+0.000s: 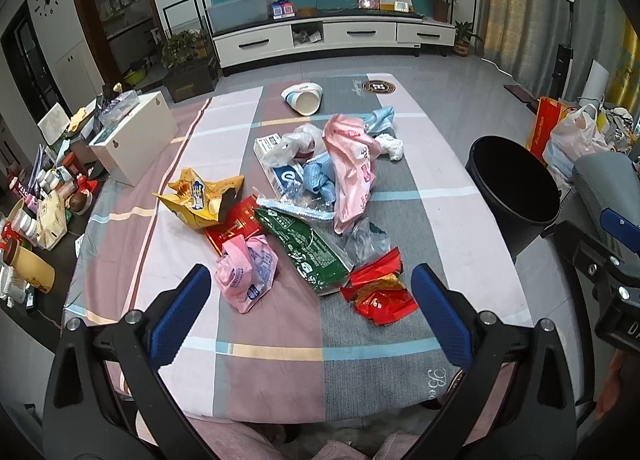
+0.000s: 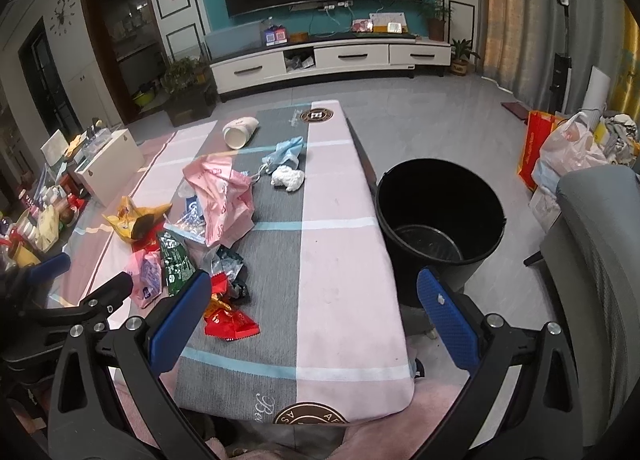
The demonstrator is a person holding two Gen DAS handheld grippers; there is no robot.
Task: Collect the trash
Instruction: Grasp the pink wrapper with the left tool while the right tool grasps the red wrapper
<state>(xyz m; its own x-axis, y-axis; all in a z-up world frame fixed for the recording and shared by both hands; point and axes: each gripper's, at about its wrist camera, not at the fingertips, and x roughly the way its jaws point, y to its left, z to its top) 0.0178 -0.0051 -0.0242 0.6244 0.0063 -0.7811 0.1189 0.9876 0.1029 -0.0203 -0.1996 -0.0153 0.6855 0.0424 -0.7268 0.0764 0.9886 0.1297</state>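
Observation:
Wrappers and bags lie heaped on the checked tablecloth [image 1: 280, 380]: a red snack wrapper [image 1: 378, 292], a green packet [image 1: 308, 248], a small pink bag [image 1: 248, 272], a yellow bag [image 1: 200, 200], a long pink bag [image 1: 352, 168], a white tissue wad [image 1: 390, 146] and a tipped paper cup [image 1: 304, 98]. My left gripper [image 1: 310, 308] hangs open above the near edge, just short of the red wrapper and pink bag. The right gripper [image 2: 314, 324] is open over bare cloth, with the red wrapper [image 2: 226, 320] by its left finger. A black bin [image 2: 438, 220] stands on the floor right of the table.
A white box [image 1: 136, 140] and several jars and bottles [image 1: 36, 212] crowd the left side. Plastic bags [image 2: 568, 152] and a grey chair [image 2: 596, 244] sit to the right. A TV cabinet [image 2: 328, 56] stands against the far wall.

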